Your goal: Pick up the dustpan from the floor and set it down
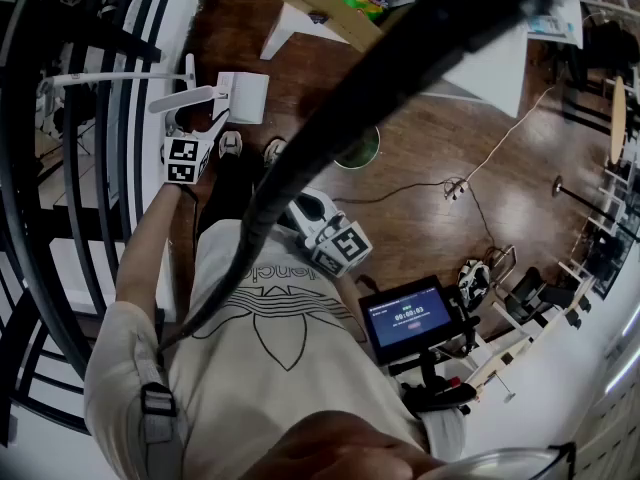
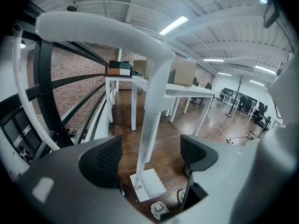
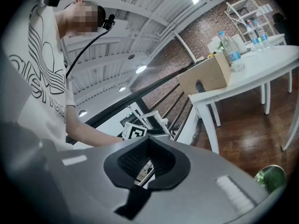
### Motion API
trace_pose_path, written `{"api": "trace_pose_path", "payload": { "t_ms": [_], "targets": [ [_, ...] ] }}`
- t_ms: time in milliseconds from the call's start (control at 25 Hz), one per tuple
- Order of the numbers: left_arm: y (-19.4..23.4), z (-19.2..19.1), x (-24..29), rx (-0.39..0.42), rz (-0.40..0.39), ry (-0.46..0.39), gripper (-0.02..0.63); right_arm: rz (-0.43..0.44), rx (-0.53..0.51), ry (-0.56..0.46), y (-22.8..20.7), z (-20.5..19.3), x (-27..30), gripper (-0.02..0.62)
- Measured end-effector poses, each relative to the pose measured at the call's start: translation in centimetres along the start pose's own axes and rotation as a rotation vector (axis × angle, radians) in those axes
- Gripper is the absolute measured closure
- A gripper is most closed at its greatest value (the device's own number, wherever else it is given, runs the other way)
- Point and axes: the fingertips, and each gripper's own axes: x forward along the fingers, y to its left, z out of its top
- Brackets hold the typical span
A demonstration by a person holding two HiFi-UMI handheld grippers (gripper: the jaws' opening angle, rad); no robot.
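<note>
- The dustpan (image 1: 245, 98) is a white long-handled one. Its pan appears to sit flat on the wood floor (image 1: 420, 158), just ahead of the person's shoes (image 1: 231, 143).
- Its handle (image 2: 152, 120) rises upright from a spot just beyond the shoes, so it can be reached without bending down.
- The left gripper (image 2: 148, 154) is held high above the shoes and aimed down along the handle. Its jaws are spread wide with the handle lined up in the gap, touching neither pad, so nothing is pinched yet.
- That line-up looks like preparation for closing on the handle, so the pickup seems not yet made.
- The right gripper (image 3: 147, 160) hangs on the other side of the shoes, close to the person's body. Its jaws are pressed together on nothing, probably kept out of the way because one gripper is enough for the lift.
</note>
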Motion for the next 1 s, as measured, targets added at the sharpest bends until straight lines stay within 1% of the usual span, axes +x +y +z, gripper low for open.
{"api": "trace_pose_path", "payload": {
  "t_ms": [40, 200, 280, 320, 360, 400, 440, 480, 520, 600, 680, 840, 1000],
  "targets": [
    [0.7, 0.4, 1.2, 0.022, 0.001, -0.015, 0.185, -0.002, 0.007, 0.001, -0.4, -0.5, 0.4, 0.592],
    [2.3, 1.8, 5.6, 0.082, -0.020, -0.057, 0.184, -0.010, 0.030, -0.003, -1.7, -1.8, 1.9, 0.592],
    [2.3, 2.1, 6.9, 0.113, -0.031, -0.063, 0.198, -0.021, 0.047, -0.005, -1.9, -2.3, 2.1, 0.592],
    [2.3, 2.2, 7.3, 0.130, -0.028, -0.063, 0.217, -0.028, 0.056, -0.005, -1.9, -2.5, 2.0, 0.593],
    [2.5, 2.2, 7.6, 0.144, -0.018, -0.058, 0.271, -0.034, 0.065, -0.008, -1.9, -2.7, 1.9, 0.593],
    [2.8, 2.1, 7.9, 0.151, -0.002, -0.046, 0.351, -0.039, 0.073, -0.012, -1.9, -2.9, 1.7, 0.592],
    [3.1, 2.0, 8.1, 0.148, 0.015, -0.028, 0.399, -0.044, 0.080, -0.017, -1.9, -3.0, 1.6, 0.592],
    [3.2, 1.9, 8.0, 0.133, 0.027, -0.006, 0.511, -0.048, 0.083, -0.024, -1.9, -3.0, 1.4, 0.593],
    [3.2, 1.8, 7.9, 0.107, 0.031, 0.017, 0.546, -0.051, 0.082, -0.031, -1.9, -3.0, 1.3, 0.594],
    [2.9, 1.8, 7.3, 0.065, 0.025, 0.051, 0.545, -0.051, 0.071, -0.051, -2.0, -2.7, 1.2, 0.594],
    [2.3, 2.5, 6.3, 0.058, 0.022, 0.056, 0.545, -0.048, 0.050, -0.076, -2.2, -2.0, 1.3, 0.593],
    [1.1, 6.1, 3.5, 0.064, 0.043, 0.033, 0.545, -0.034, -0.006, -0.149, -3.2, 1.3, 1.3, 0.594],
    [-0.9, 10.3, -0.1, 0.082, 0.046, -0.004, 0.545, 0.006, -0.065, -0.219, -3.2, 5.0, 1.1, 0.594]
  ]
}}
